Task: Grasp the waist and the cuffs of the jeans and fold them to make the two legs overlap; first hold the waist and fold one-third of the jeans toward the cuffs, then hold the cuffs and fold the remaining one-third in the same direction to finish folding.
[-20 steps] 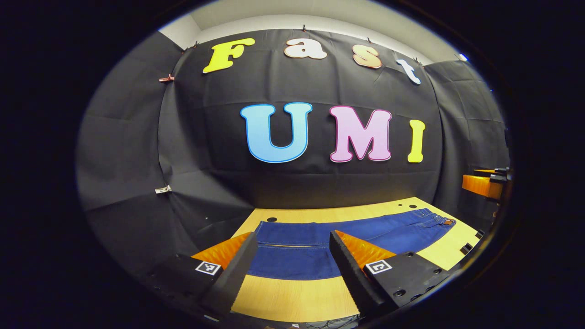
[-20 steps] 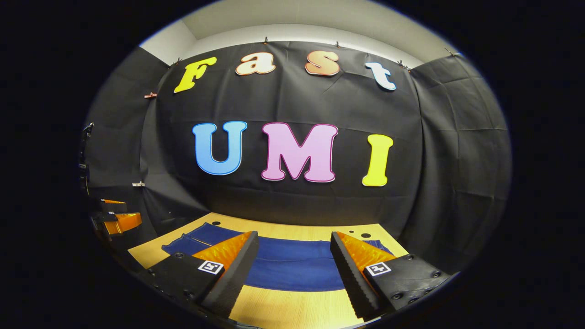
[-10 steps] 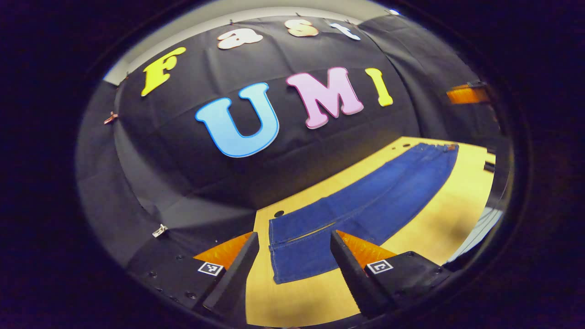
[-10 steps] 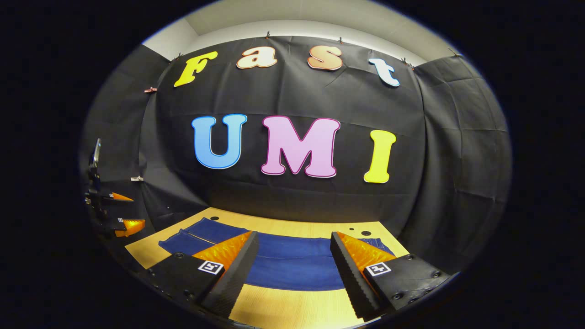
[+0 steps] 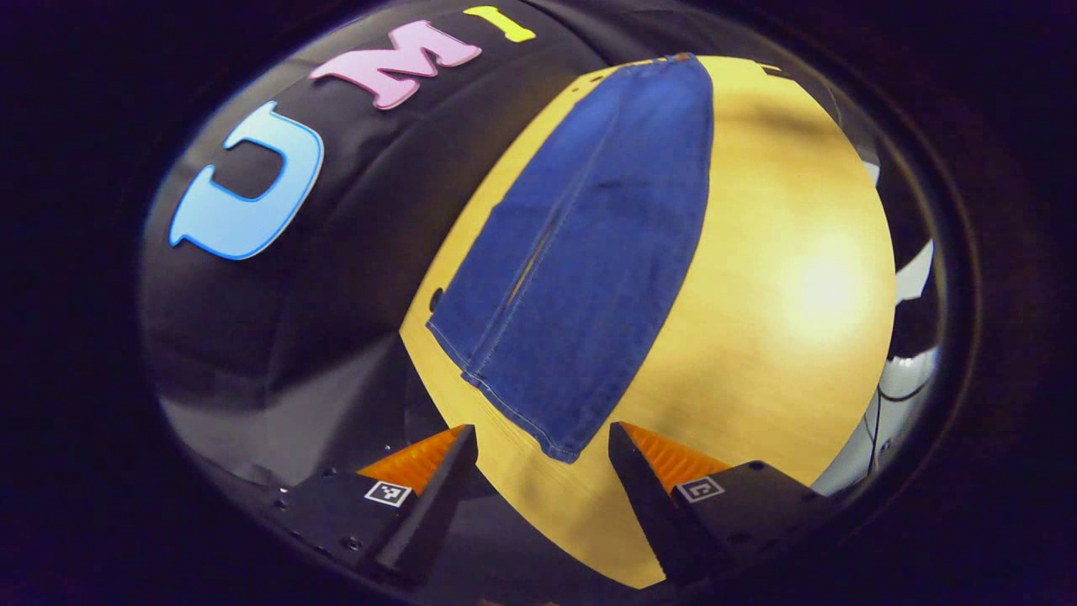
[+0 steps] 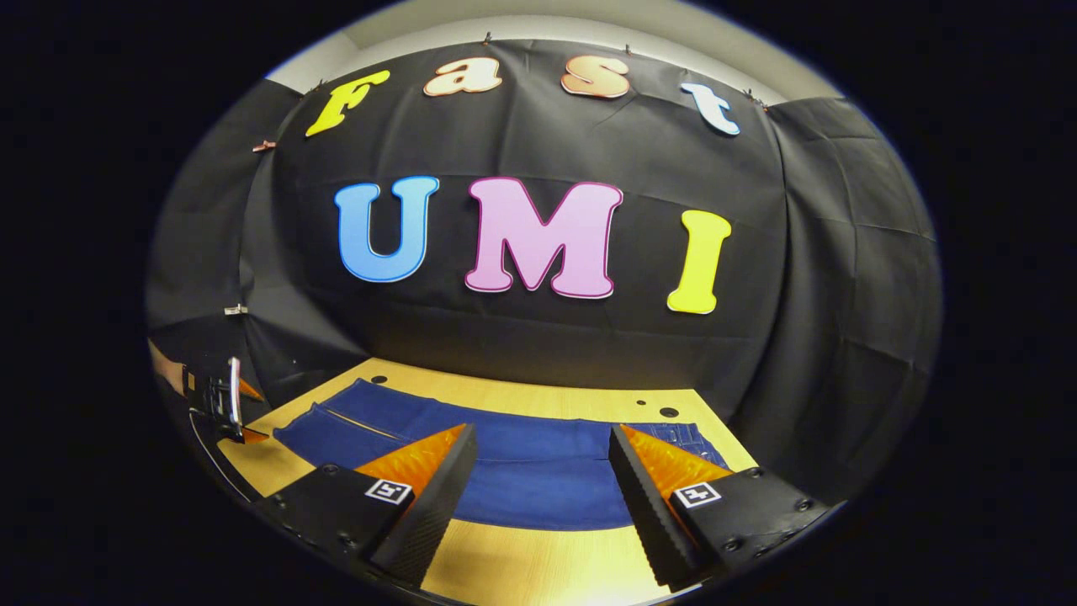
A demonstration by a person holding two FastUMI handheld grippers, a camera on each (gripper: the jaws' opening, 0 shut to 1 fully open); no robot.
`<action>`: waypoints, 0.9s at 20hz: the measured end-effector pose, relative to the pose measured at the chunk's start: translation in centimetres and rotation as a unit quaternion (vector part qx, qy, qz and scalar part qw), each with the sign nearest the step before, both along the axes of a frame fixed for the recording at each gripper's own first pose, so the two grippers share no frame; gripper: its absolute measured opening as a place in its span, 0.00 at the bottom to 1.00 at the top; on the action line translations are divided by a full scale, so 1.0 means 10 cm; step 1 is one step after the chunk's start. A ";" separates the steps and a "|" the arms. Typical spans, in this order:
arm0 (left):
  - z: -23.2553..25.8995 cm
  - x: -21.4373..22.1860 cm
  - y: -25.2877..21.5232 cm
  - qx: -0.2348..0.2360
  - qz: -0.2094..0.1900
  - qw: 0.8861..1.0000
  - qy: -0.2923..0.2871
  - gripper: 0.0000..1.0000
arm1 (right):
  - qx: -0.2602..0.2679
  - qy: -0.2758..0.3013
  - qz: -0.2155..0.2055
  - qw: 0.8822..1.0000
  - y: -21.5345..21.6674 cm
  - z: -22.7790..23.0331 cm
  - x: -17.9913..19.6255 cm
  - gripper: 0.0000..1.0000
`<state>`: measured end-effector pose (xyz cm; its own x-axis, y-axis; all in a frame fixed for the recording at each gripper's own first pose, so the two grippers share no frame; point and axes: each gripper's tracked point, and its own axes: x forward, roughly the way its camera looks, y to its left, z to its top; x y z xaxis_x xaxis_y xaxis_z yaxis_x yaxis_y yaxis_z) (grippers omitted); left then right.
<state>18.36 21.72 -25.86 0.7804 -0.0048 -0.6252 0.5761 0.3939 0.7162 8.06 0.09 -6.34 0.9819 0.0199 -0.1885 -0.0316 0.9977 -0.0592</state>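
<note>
Jeans (image 5: pixel 580 252) lying flat on the worktop (image 5: pixel 774 337); left hand-held gripper (image 5: pixel 543 438) hovering above the cuffs (image 5: pixel 513 396), right hand-held gripper (image 6: pixel 543 442) facing the jeans, both spread apart.

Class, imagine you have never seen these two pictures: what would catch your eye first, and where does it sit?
The blue jeans stand out first, spread flat and unfolded along the yellow wooden table. In the left gripper view, the open left tongs hang just short of the cuff end. In the right gripper view, the right tongs, also open, hover over the near edge of the jeans, holding nothing.
</note>
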 end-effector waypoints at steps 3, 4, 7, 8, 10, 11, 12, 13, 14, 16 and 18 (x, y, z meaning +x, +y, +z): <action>-0.28 0.08 0.12 0.059 -0.030 0.997 0.046 0.98 | 0.006 0.020 -0.004 1.000 -0.12 -0.17 0.18 0.96; -0.38 0.15 0.15 0.078 -0.039 0.994 0.060 0.98 | 0.003 0.030 -0.008 1.000 -0.20 -0.25 0.24 0.96; -0.38 0.36 0.10 0.117 -0.066 0.989 0.055 0.93 | -0.003 0.056 -0.019 0.998 -0.45 -0.43 0.38 0.97; -0.37 0.46 0.08 0.118 -0.066 0.989 0.055 0.91 | -0.004 0.061 -0.025 0.998 -0.53 -0.48 0.42 0.97; -0.38 0.63 0.03 0.118 -0.070 0.989 0.059 0.89 | -0.007 0.074 -0.035 0.997 -0.70 -0.59 0.51 0.97; -0.43 0.68 0.01 0.118 -0.071 0.988 0.074 0.88 | -0.009 0.078 -0.040 0.996 -0.77 -0.63 0.56 0.97; -0.45 0.73 -0.03 0.122 -0.076 0.987 0.077 0.75 | -0.011 0.080 -0.044 0.996 -0.84 -0.65 0.61 0.96; -0.47 0.80 -0.05 0.128 -0.078 0.986 0.075 0.58 | -0.014 0.082 -0.046 0.995 -0.91 -0.68 0.65 0.96; -0.45 0.85 -0.06 0.129 -0.077 0.986 0.068 0.46 | -0.020 0.084 -0.047 0.995 -0.98 -0.69 0.71 0.96; -0.54 0.84 -0.07 0.104 -0.053 0.989 0.095 0.39 | -0.028 0.082 -0.054 0.995 -1.16 -0.70 0.82 0.97; -0.50 0.88 -0.11 0.096 -0.036 0.990 0.095 0.14 | -0.038 0.078 -0.063 0.994 -1.37 -0.70 0.93 0.96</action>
<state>27.20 20.62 -30.89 0.6509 0.0767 -0.7553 0.7290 0.2147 0.6500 17.38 -13.63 -13.36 0.9341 -0.1221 -0.3354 0.0792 0.9872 -0.1387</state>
